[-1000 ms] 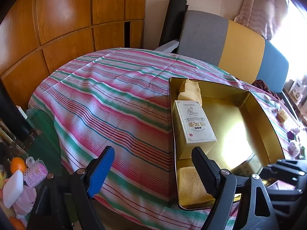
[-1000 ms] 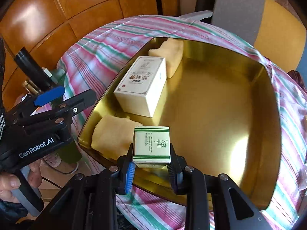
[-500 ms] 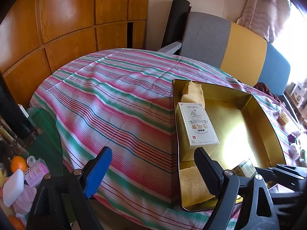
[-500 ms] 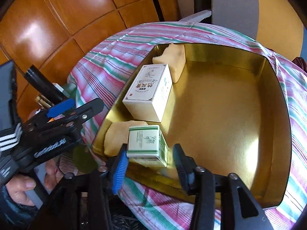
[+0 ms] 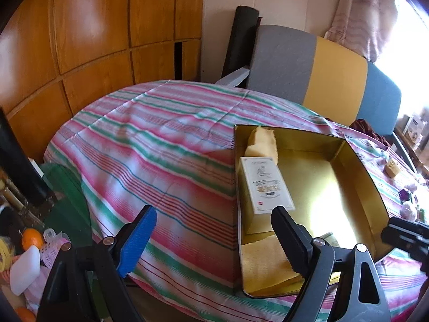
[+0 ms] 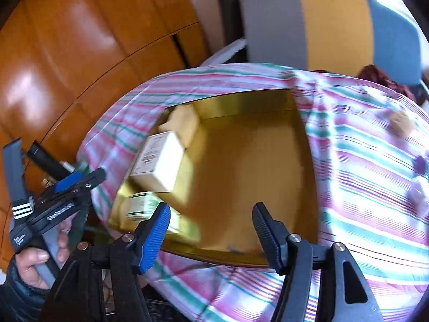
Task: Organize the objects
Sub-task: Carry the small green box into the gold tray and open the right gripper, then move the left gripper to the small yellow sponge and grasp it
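Green-striped box (image 6: 140, 206) lies in gold tin (image 6: 268, 102) — right gripper (image 6: 210, 228) opening, empty.

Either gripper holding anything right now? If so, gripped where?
Nothing held. The right gripper has jaws opening with nothing between them; the green-striped box lies in the gold tin. The left gripper is open and empty over the tablecloth.

The shallow gold metal tray (image 6: 308, 161) is crowded along its left wall by yellow sponges (image 5: 264, 259), a cream carton (image 5: 265, 185) and a green-striped box (image 6: 140, 205); its right half and the striped tablecloth (image 5: 150, 145) lie open.
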Available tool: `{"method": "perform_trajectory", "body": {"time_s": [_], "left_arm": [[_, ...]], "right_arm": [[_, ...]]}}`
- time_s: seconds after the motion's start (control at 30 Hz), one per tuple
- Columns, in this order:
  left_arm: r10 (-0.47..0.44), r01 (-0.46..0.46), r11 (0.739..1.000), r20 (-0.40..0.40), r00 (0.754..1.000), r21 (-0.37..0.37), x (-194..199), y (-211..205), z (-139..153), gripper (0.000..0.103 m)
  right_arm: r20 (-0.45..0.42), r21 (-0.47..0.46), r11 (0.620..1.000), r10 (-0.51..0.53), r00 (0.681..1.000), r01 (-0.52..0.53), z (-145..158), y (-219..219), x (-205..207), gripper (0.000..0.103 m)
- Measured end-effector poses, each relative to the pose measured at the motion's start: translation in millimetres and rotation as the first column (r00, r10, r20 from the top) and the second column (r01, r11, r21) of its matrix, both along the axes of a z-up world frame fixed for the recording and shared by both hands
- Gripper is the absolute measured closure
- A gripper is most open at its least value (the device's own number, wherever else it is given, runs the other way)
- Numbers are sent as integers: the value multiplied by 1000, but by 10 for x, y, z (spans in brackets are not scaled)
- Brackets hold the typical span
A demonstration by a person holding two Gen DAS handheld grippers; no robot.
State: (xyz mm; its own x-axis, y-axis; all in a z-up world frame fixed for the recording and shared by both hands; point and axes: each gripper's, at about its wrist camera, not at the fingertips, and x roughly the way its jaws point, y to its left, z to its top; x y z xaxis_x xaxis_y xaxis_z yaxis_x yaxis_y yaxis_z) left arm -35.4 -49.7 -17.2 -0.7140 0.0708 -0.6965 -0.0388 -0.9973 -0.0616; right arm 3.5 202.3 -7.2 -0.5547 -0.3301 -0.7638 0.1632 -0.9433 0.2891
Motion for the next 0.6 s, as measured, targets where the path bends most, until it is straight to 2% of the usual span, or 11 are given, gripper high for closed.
{"method": "perform_trajectory", "body": {"time_s": [0.3,0.6], "left_arm": [[-78,76,997,-44,996,-32,98,273,192,15],[-178,174,983,-63,982,-64,144,670,293,15]], "right_arm": [[18,54,990,-128,992,127,-79,571,103,38],[7,90,962,-260,965,259,-41,1198,226,37]]}}
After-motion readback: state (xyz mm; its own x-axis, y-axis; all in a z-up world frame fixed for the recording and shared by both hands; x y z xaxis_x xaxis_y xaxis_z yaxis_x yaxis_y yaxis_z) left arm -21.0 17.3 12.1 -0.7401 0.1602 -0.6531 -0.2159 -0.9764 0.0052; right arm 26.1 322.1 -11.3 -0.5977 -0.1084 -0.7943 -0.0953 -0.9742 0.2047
